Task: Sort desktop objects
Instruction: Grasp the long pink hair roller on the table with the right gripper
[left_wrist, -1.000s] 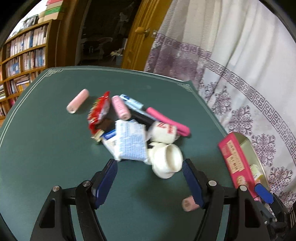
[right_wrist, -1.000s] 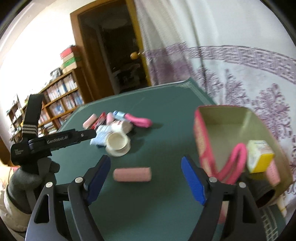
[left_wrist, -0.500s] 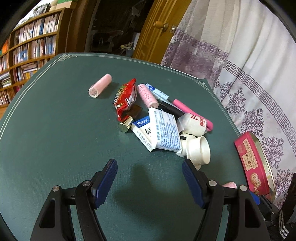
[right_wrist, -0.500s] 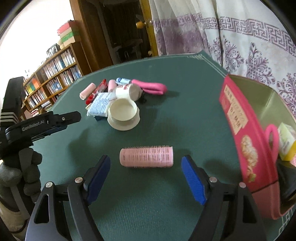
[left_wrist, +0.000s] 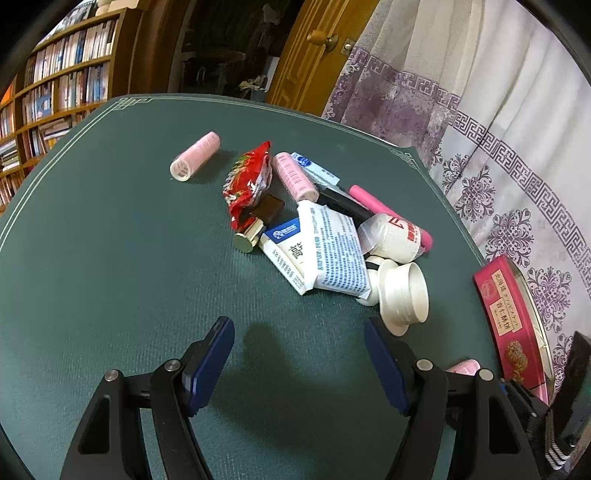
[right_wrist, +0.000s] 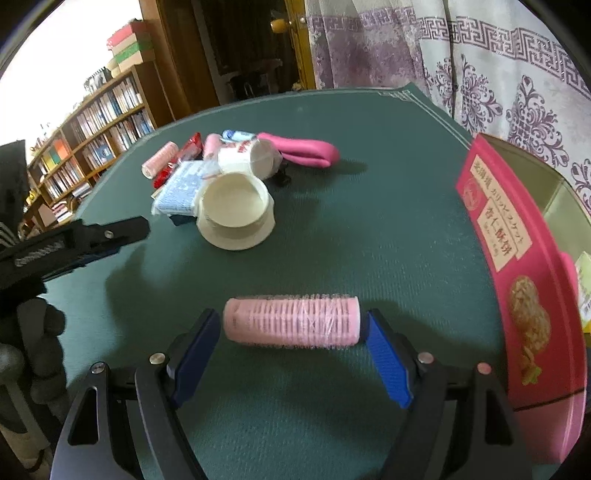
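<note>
Two grippers of mine are over the green table (left_wrist: 110, 258), and both stand apart. My right gripper (right_wrist: 291, 338) has its blue pads on either side of a pink hair roller (right_wrist: 291, 325) lying crosswise on the cloth; its ends sit just beside the pads, and I cannot tell whether they touch. My left gripper (left_wrist: 299, 350) holds nothing, with bare cloth between its pads and a wide open stretch of table to its left.

Ahead of the left gripper is the heap: a white ribbed cup (left_wrist: 404, 293) on its side, a folded printed leaflet (left_wrist: 332, 254) over a blue-and-white box (left_wrist: 284, 251), a crinkled red snack packet (left_wrist: 249, 181), a second pink roller (left_wrist: 295, 177), a gold-capped tube (left_wrist: 251, 232) and a smooth pink handle (right_wrist: 306, 151). A third roller (left_wrist: 195, 157) lies apart, nearer the far edge with its pale border lines.

Hard against the right edge stands the pink tin box (right_wrist: 517, 258), open, beside the patterned curtain (left_wrist: 498, 147). Little room is left between roller and tin.
</note>
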